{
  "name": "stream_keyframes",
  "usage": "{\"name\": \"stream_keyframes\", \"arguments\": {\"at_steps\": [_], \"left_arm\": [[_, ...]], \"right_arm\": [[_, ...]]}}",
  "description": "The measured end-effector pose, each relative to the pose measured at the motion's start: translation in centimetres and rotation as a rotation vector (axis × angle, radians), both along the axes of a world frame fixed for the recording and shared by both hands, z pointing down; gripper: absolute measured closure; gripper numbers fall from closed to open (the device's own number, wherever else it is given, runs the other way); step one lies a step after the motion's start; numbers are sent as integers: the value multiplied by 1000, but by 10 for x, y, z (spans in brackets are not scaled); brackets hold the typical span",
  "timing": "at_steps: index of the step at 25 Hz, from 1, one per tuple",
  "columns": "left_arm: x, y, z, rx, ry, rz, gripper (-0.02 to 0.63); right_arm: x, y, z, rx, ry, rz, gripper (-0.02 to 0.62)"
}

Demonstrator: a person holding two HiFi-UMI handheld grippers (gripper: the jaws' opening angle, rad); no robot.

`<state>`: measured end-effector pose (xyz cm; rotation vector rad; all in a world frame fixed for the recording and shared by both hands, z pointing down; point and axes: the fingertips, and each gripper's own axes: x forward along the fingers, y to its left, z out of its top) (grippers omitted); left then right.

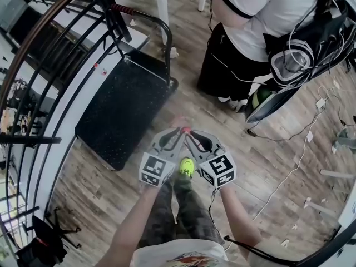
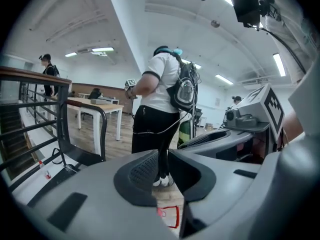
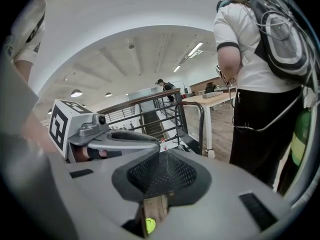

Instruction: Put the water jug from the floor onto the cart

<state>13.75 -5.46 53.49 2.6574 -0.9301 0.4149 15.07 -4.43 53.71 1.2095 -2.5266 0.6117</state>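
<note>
No water jug shows in any view. The black flat cart [image 1: 119, 107] stands on the wood floor ahead and to the left, its handle [image 1: 161, 32] at the far end; the handle [image 2: 82, 106] also rises at the left of the left gripper view. Both grippers hang side by side above the floor, tips nearly touching. My left gripper [image 1: 179, 131] has a narrow gap between its pads [image 2: 142, 171] with nothing in it. My right gripper [image 1: 189, 132] is shut and holds nothing, its pads [image 3: 162, 176] pressed together. A small red-edged white mark [image 2: 170, 216] lies on the floor below the tips.
A person [image 1: 250, 38] in a white top and black trousers, wearing a cabled backpack, stands close ahead on the right. A railing [image 1: 33, 93] and stairwell run along the left. Cables [image 1: 300, 149] trail over the floor at right. My yellow-green shoe [image 1: 186, 166] is under the grippers.
</note>
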Motion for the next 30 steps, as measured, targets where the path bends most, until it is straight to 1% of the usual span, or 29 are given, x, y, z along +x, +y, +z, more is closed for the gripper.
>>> {"name": "stream_keyframes", "arguments": {"at_steps": [5,8,13,18,22,26,30], "left_arm": [[-5,-17,62,-51,-9,-30,568],[-7,-24,100,-64,-23,-41,568],[-13,-34,148,-102,-39,-65,568],[-15,-45,187,-109,-79,-103,565],[-18,-56,216,-138,-74,-135,538],[-23,-65,243,-142,-129,-140,508],[-25,-67,270,-167,-152,-150,483]], "right_arm": [[-4,-16,58,-35,27,4,561],[-5,-25,92,-47,44,2,555],[-9,-40,137,-50,70,-8,549],[-10,-54,173,-67,89,-1,545],[-9,-64,200,-73,114,-12,529],[-8,-74,228,-93,142,-30,497],[-7,-74,254,-110,182,-54,465]]}}
